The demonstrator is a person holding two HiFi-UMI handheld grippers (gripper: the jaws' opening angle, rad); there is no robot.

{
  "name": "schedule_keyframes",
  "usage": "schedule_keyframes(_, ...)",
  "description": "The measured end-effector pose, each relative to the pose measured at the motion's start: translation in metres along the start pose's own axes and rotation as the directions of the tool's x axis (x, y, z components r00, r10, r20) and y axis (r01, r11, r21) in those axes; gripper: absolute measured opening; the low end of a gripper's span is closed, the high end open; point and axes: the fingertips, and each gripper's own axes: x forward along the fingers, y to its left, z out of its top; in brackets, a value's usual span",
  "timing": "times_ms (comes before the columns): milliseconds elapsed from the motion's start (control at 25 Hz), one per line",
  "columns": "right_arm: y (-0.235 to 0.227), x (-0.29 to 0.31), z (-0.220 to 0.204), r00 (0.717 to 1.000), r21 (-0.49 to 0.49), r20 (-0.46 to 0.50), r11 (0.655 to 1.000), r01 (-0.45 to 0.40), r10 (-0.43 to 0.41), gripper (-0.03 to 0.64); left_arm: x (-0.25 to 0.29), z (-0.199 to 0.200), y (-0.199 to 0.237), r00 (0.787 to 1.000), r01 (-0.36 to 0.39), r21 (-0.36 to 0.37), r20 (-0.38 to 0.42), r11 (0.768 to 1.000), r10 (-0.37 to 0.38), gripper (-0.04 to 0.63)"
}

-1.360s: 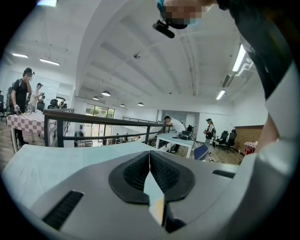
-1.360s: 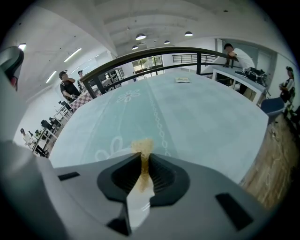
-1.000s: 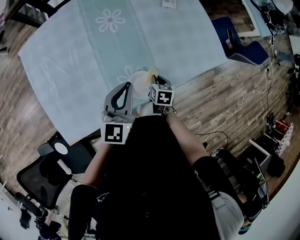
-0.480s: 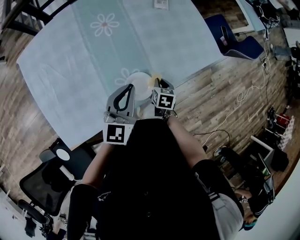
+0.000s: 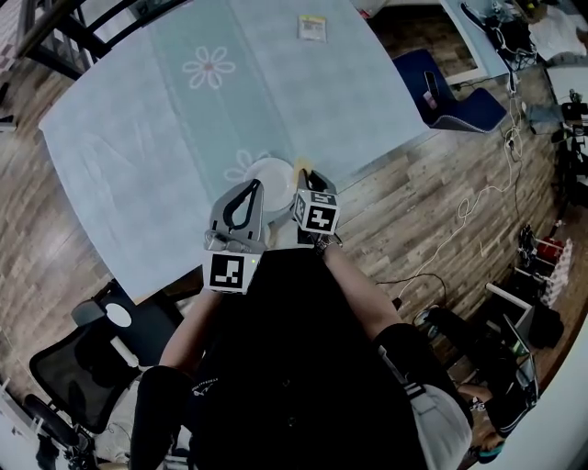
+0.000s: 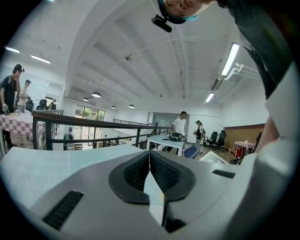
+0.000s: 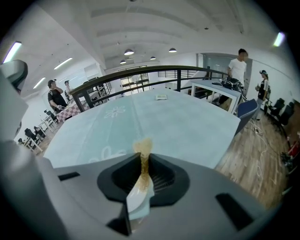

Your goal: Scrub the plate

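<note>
A white plate [image 5: 274, 174] lies near the front edge of the pale blue tablecloth [image 5: 165, 138]. My left gripper [image 5: 250, 185] reaches its left rim. In the left gripper view the jaws of this gripper [image 6: 150, 161] stand shut on a thin white edge, the plate [image 6: 154, 199] seen edge-on, with the camera tilted up at the ceiling. My right gripper [image 5: 306, 176] is at the plate's right rim. It is shut [image 7: 143, 164] on a yellow-brown sponge [image 7: 142, 147] that sticks out past the jaws, and the sponge [image 5: 302, 167] touches the plate's right edge.
A small yellow-and-white packet [image 5: 311, 27] lies at the table's far side. A black office chair [image 5: 73, 353] stands at my lower left. A blue floor seat [image 5: 450, 92] and cables lie on the wooden floor to the right. A dark railing [image 7: 140, 75] runs behind the table, with people standing beyond it.
The head view has shifted slightly, and the plate sits a little lower in it. Both grippers stay shut at the plate's rim, the left closer in on it.
</note>
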Motion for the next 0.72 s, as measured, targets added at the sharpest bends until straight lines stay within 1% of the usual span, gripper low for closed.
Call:
schedule_keyframes(80,0.013,-0.001,0.004,0.999,-0.015,0.008,0.999,-0.044,0.044,0.052,-0.004,0.001,0.002,1.000,-0.020,0.001,0.001,1.000,0.020,0.014)
schedule_keyframes(160,0.029,0.000,0.006,0.994,-0.023,0.012,0.994,-0.108,0.109,0.052,-0.009,0.002,0.005,0.999,-0.043,0.001,0.004,0.999,0.043,0.014)
schedule_keyframes(320,0.062,0.002,0.004,0.975,-0.038,-0.012,0.974,-0.223,0.223,0.052,-0.022,0.003,0.015,0.995,-0.096,-0.007,0.008,0.995,0.096,0.014)
schedule_keyframes(520,0.093,0.006,-0.007,0.950,-0.070,-0.063,0.948,-0.311,0.307,0.052,-0.037,0.000,0.027,0.989,-0.147,-0.008,0.003,0.989,0.147,0.014)
schedule_keyframes(720,0.114,0.010,-0.017,0.920,-0.060,-0.131,0.923,-0.380,0.370,0.052,-0.046,0.001,0.032,0.983,-0.181,0.000,0.004,0.983,0.181,0.014)
